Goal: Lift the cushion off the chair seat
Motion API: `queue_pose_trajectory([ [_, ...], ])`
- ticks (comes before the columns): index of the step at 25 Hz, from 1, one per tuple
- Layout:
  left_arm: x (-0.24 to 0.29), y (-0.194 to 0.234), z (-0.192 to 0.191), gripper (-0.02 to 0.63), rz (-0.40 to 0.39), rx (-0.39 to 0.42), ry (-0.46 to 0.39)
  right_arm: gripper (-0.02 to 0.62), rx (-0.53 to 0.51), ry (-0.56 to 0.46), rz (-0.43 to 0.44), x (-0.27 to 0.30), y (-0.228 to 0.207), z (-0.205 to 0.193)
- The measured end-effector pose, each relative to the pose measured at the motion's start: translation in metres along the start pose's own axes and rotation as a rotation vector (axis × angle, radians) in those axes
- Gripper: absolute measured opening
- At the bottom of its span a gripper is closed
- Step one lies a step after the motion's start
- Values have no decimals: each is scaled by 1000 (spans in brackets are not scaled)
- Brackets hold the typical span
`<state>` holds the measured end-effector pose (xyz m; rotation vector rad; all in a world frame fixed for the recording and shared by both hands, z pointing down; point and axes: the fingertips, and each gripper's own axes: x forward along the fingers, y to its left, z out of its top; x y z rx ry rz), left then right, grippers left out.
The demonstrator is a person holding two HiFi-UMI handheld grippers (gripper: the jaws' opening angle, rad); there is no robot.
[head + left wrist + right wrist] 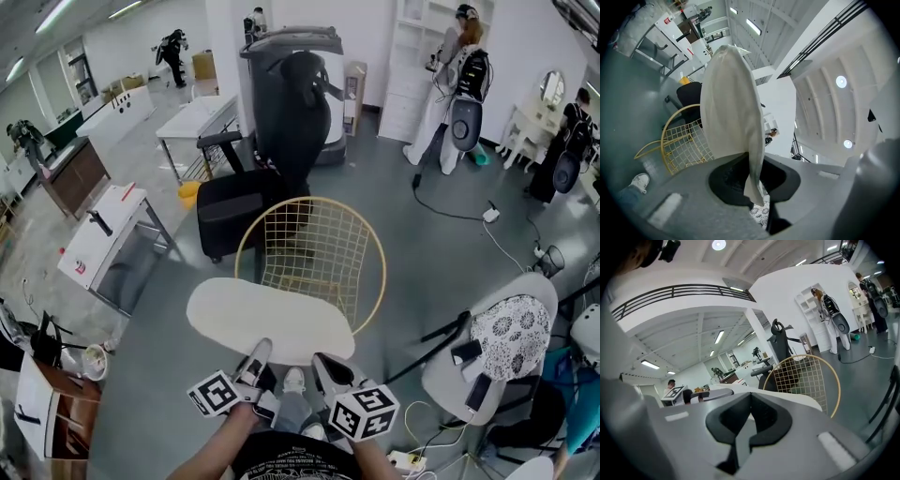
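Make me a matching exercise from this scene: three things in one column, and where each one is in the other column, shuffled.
1. cream oval cushion
2. gold wire chair
3. black-and-white patterned pad

A. on the pale grey chair at the right
B. pinched at its near edge by the left claw and right claw
C. directly beyond the cushion, backrest in view

Pairs: 1-B; 2-C; 3-A

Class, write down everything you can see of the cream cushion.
The cushion is a thin, oval, cream pad, fabric-covered by its look, plain and smooth. It lies roughly flat before the gold wire chair back. The left gripper and right gripper each pinch its near edge. Nothing lies on it.
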<state>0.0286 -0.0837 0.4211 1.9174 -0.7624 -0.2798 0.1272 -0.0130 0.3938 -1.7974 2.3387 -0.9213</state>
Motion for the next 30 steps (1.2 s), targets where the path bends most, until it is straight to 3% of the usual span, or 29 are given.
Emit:
queue_pose_trajectory([
  [3, -2, -22, -1, 40, -96, -116, -45, -3, -36, -9, -6, -4, 7, 3],
  [4, -4, -24, -1, 40, -97, -113, -48, -3, -49, -14, -10, -5, 9, 4],
  [6, -12, -17, 1, 40, -46, -30, -35, -3, -74, -21, -19, -7, 12, 6],
  [10, -11, -30, -4, 40, -118, -96, -51, -3, -101, -28, -28, -8, 16, 5],
  [14, -20, -19, -5, 41, -32, -15, -27, -3, -132, -39, -20, -11, 21, 6],
  [17, -24, -17, -3, 41, -24, -1, -29, -3, -139, -38, -21, -12, 23, 4],
  [23, -21, -28, -7, 41, -101, -114, -52, -3, -124, -40, -27, -13, 23, 3],
  [30, -22, -27, -9, 43, -84, -84, -39, -3, -128, -39, -24, -14, 23, 3],
])
